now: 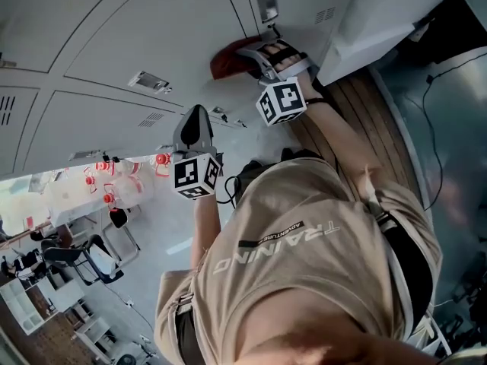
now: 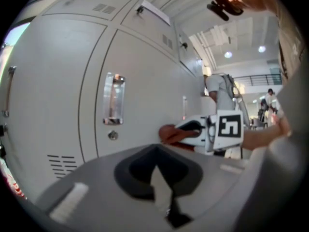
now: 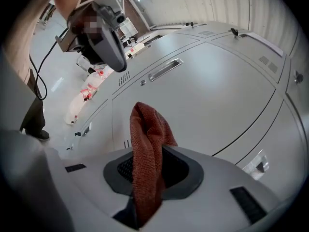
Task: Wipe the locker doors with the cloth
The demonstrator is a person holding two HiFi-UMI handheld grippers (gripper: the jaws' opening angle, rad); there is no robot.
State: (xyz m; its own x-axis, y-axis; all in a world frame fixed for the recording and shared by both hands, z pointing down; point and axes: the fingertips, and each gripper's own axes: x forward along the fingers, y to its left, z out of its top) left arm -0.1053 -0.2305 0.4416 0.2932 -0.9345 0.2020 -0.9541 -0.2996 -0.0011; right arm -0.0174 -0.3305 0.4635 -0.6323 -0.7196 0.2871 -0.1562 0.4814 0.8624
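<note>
One view — the right tongs [image 3: 145,187] — shows weave on the clamped cloth [image 3: 147,144].

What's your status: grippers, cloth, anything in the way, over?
Right gripper shut on cloth, cloth up against locker door. Left gripper shut, empty, held off the door. Door handle close beside the cloth, nothing else blocking.

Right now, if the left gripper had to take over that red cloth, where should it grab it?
Probably the bunched free end of the cloth, which sticks out past the right gripper; its jaws are shut on the lower part. Come in from the side, across the fold, since the locker door lies straight beyond that end.
</note>
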